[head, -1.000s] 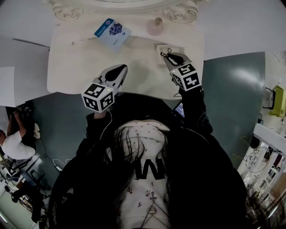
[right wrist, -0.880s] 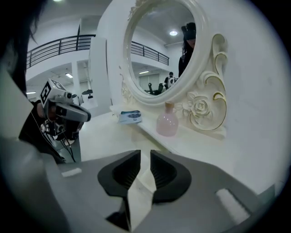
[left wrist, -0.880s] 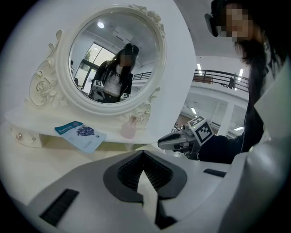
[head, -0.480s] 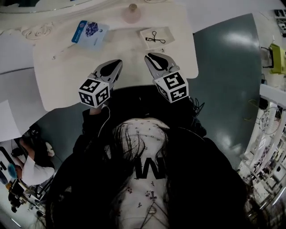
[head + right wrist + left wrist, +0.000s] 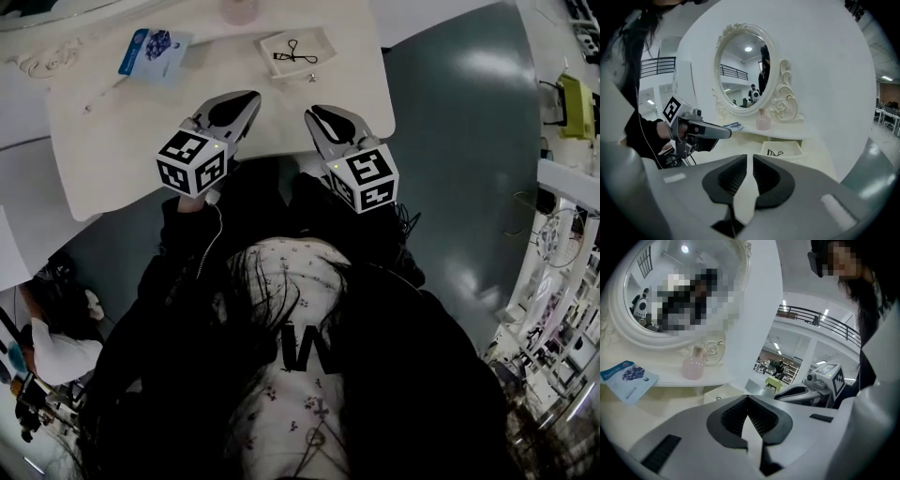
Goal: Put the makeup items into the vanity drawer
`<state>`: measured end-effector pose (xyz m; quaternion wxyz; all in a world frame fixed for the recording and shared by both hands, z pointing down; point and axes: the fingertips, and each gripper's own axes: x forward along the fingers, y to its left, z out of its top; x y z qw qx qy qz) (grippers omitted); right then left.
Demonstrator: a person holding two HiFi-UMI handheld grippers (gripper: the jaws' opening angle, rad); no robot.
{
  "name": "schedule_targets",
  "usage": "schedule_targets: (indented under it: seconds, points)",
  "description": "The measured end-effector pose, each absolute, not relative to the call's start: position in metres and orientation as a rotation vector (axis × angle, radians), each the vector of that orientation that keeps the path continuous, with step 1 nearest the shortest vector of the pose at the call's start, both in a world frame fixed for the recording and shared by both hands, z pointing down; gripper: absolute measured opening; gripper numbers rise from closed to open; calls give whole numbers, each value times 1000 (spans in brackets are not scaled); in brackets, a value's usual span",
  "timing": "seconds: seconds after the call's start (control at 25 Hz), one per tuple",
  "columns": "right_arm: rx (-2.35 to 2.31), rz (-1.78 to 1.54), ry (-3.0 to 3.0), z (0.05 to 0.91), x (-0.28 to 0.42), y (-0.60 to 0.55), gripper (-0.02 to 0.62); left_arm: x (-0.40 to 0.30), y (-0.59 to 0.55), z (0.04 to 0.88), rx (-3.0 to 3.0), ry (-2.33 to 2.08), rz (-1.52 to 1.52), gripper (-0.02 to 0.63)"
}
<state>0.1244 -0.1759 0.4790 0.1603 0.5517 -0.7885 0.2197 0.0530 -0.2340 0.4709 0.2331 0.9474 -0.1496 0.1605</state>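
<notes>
The cream vanity table (image 5: 141, 141) has a small open drawer (image 5: 317, 37) (image 5: 783, 143) with a black eyelash curler (image 5: 292, 52) (image 5: 774, 153) lying in it. A blue packet (image 5: 150, 52) (image 5: 627, 380) and a thin stick (image 5: 103, 91) lie on the tabletop to the left. A pink bottle (image 5: 239, 9) (image 5: 763, 121) stands at the back. My left gripper (image 5: 248, 97) (image 5: 747, 398) is shut and empty at the table's front edge. Beside it, my right gripper (image 5: 313, 114) (image 5: 750, 158) holds nothing, its jaws parted by a narrow slit.
An oval mirror (image 5: 743, 70) in a carved white frame stands behind the table. Grey-green floor (image 5: 459, 141) lies right of the table. A person (image 5: 47, 337) crouches at the lower left among cables. White shelving (image 5: 562, 281) runs along the right edge.
My right gripper has drawn back from the drawer to the table's front edge, leaving the eyelash curler inside. The left gripper stays near the front edge. The head view has swung left.
</notes>
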Motion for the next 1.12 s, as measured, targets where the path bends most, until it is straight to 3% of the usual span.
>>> schedule_targets:
  seconds: [0.68, 1.12]
  points:
    - [1274, 526, -2505, 462, 173, -32, 49, 118, -58, 461, 2542, -705, 411, -2]
    - [1254, 551, -2565, 465, 134, -1, 48, 80, -11, 458, 2530, -745, 469, -2]
